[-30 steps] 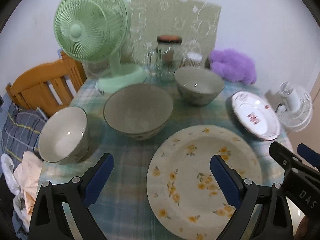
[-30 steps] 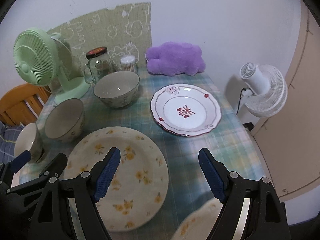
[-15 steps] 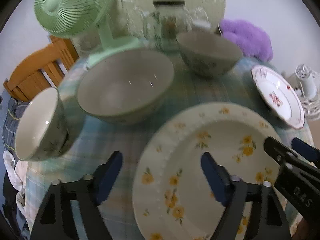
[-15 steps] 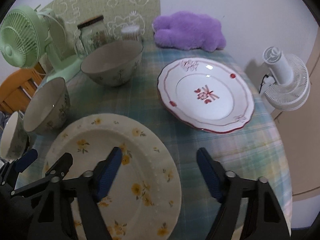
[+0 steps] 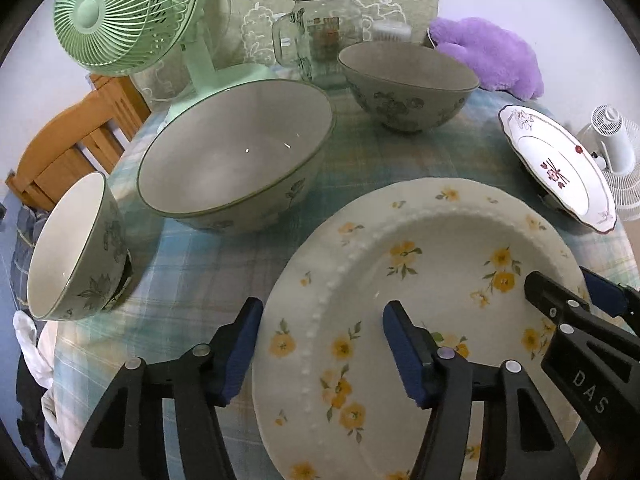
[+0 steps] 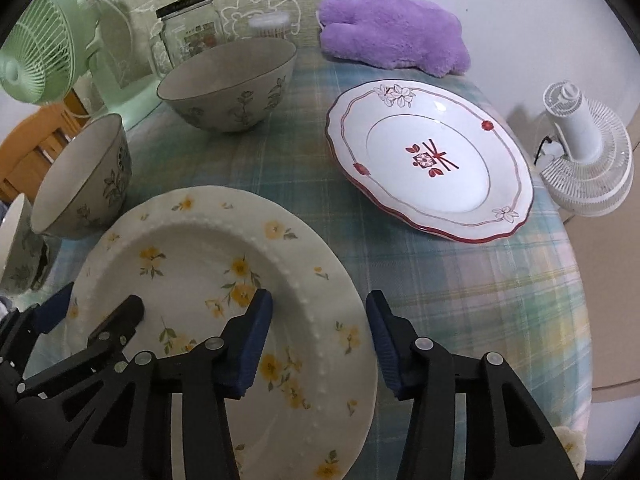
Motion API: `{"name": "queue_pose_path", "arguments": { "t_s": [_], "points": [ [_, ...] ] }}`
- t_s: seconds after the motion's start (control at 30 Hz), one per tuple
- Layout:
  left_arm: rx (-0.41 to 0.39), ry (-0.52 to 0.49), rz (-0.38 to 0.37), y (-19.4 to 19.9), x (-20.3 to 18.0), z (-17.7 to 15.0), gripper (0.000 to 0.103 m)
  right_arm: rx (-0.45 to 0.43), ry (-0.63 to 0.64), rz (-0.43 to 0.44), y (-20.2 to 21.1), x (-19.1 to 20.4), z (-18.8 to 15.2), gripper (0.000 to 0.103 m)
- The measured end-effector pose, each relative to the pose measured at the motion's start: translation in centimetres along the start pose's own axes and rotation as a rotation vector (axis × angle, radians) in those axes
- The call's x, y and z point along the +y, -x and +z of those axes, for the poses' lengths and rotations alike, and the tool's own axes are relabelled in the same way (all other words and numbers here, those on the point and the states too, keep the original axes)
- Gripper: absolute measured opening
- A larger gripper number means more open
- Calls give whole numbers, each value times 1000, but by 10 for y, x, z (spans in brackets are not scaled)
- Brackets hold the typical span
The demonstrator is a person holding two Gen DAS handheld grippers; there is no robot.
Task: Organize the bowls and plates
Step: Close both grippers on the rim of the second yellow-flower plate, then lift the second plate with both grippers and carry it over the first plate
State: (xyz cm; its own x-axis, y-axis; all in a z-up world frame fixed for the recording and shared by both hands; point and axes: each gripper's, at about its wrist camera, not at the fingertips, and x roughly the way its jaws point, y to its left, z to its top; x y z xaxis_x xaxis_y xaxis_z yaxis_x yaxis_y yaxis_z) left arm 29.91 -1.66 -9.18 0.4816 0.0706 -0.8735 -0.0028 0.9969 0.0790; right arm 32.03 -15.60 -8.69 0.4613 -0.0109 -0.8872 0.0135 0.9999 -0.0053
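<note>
On my left, the left gripper (image 5: 322,344) straddles the near-left rim of the yellow-flowered plate (image 5: 432,292) on the checked tabletop (image 6: 460,280), its fingers (image 5: 240,344) just closing in but not yet pressing. On my right, the right gripper (image 6: 318,340) straddles the plate's opposite rim likewise, its fingers still parted. The red-patterned plate (image 6: 432,160) lies apart, farther right.

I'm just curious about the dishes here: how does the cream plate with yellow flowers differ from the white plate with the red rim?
The cream plate with yellow flowers has a beaded ring and scattered blossoms; the white plate with the red rim has a scalloped edge and one red motif at its centre. The floral plate looks larger, though it lies nearer. Both grippers' jaws straddle the floral plate's rim; nothing is at the red-rimmed plate. Both are shallow, empty and rest on the checked tablecloth.
</note>
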Motion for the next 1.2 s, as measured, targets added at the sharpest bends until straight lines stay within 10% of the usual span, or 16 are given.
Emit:
{"name": "queue_pose_path", "arguments": {
  "t_s": [0.87,1.2],
  "points": [
    [86,21,27,47,43,-91,60,95,50,56,48,35,-90,52],
    [87,49,-14,44,40,-97,76,113,83,50,46,40,-99,58]
  ]
}}
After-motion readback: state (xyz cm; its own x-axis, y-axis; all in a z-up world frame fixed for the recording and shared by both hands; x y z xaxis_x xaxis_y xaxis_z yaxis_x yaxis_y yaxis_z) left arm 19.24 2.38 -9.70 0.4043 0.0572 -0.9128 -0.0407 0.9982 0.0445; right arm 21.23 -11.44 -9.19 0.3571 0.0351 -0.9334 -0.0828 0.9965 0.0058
